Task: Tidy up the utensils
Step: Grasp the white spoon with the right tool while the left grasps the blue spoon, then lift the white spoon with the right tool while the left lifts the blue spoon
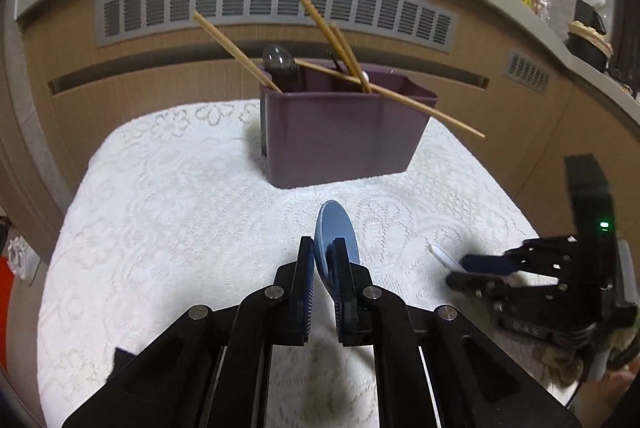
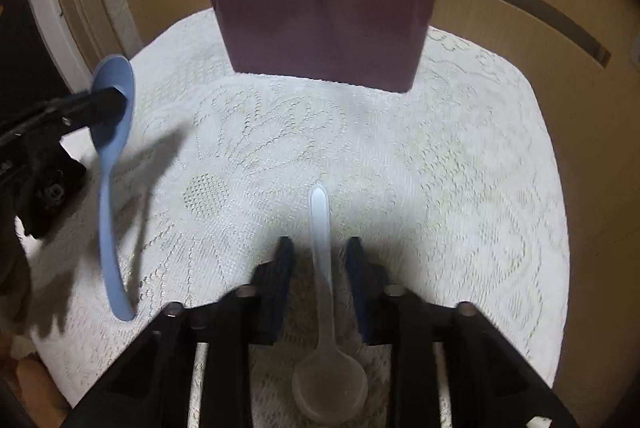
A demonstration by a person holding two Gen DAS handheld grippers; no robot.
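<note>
A purple utensil holder [image 1: 340,132] stands at the far side of the white lace cloth [image 1: 180,208], with wooden chopsticks [image 1: 332,36] and a dark spoon [image 1: 278,62] in it; it also shows in the right wrist view [image 2: 324,28]. My left gripper [image 1: 324,260] is shut on a blue spoon [image 1: 336,232] by its bowl; in the right wrist view the blue spoon [image 2: 110,164] hangs handle down above the cloth. My right gripper [image 2: 320,248] is open around a clear white spoon [image 2: 322,248] that lies on the cloth between the fingers. The right gripper [image 1: 464,268] shows in the left wrist view too.
A beige wall unit with a grey vent grille [image 1: 276,4] runs behind the table. A shelf with bottles and a pot [image 1: 588,36] is at the far right. The cloth's edges [image 2: 556,188] drop off on the right and left.
</note>
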